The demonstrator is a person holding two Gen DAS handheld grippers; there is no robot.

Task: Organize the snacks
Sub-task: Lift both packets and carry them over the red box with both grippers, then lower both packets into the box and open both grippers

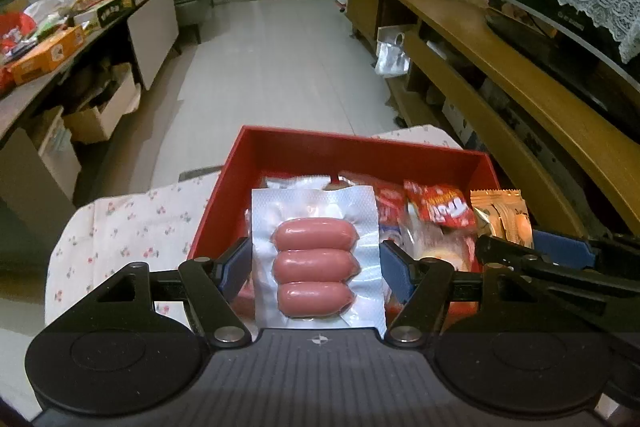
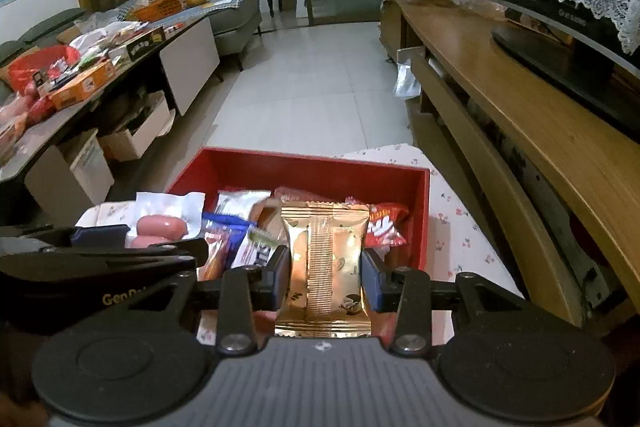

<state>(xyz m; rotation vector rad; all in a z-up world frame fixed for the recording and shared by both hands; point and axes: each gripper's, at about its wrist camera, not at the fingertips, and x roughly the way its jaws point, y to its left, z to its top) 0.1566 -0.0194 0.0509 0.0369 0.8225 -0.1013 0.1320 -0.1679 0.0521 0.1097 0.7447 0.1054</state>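
Over the box: both grippers — each holding a pack
Left gripper (image 1: 316,259): clamps sausage pack (image 1: 315,261)
Right gripper (image 2: 325,277): grips gold packet (image 2: 325,263)
Red box (image 1: 352,147): holds other snacks, on floral cloth (image 1: 132,223)

A: Lighting? 
B: Dim, cool indoor light is recorded; glare is noted on the gold packet (image 2: 325,267) between the jaws.

A: Quality? 
B: Strong fisheye bending and dark corners are logged; things beyond the jaws are softened.
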